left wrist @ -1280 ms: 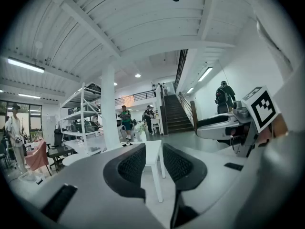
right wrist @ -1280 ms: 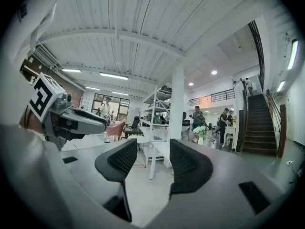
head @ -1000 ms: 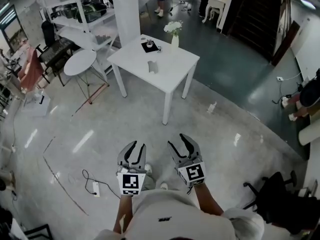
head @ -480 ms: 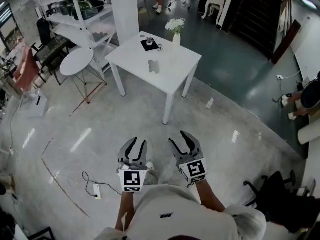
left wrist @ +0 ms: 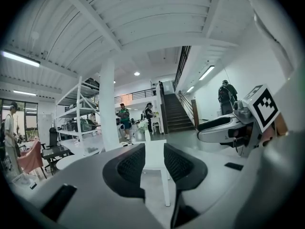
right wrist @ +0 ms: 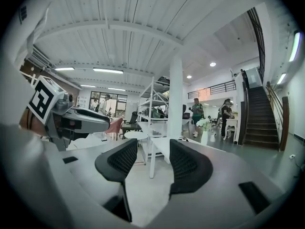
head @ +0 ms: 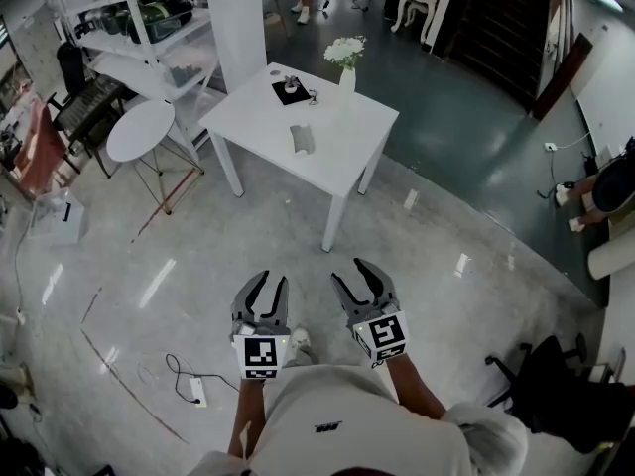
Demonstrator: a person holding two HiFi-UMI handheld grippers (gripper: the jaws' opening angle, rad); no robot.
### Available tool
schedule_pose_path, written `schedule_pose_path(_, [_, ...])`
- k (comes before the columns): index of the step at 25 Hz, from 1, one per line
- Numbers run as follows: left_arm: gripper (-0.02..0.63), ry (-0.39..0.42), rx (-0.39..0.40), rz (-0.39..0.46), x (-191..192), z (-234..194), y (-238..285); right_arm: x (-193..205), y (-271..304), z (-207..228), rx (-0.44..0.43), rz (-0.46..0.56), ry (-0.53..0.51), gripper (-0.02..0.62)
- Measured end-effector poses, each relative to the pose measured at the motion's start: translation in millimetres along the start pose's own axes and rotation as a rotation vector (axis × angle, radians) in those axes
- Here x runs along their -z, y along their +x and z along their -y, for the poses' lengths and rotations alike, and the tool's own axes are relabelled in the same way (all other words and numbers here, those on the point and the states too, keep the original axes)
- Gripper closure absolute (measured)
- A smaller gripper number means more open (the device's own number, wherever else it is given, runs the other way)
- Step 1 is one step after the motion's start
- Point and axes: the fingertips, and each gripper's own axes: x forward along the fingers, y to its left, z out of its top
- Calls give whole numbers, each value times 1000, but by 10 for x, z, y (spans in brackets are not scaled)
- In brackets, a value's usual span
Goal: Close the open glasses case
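well ahead of left gripper (head: pixel 269 289), right gripper (head: pixel 354 280), glasses case (head: pixel 302 139) on table (head: pixel 342 125)

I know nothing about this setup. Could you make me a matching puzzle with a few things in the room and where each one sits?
Things:
1. vase
2. round table
3. power strip
4. glasses case

Places:
A. on the floor, with a cable
B. near the middle of the square table
C. left of the square table
D. at the square table's far edge

Pairs: 1-D, 2-C, 3-A, 4-B.
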Motion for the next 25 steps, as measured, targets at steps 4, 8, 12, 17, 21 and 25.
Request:
schedule_pose_path(4, [471, -3, 19, -6, 44, -151, 184, 22, 223, 31, 15, -20, 3, 384])
schedule_pose_path(8, [471, -4, 34, -13, 79, -318, 355, -1, 455, 61, 28, -27, 4, 389])
schedule_pose_path(12, [471, -6, 41, -22, 117, -516, 530, -28, 703, 81, 32, -33, 6, 390])
schedule_pose_path(17, [471, -5, 54, -31, 185, -731, 694, -15, 966, 80, 45, -41, 7, 393])
schedule_pose_path(21, [471, -8, 63, -26, 201, -873, 831, -16, 1129, 108, 62, -47, 9, 394])
schedule_pose_path(25, [471, -9, 72, -18, 187, -972, 956, -28, 1266, 157, 72, -54, 3, 394])
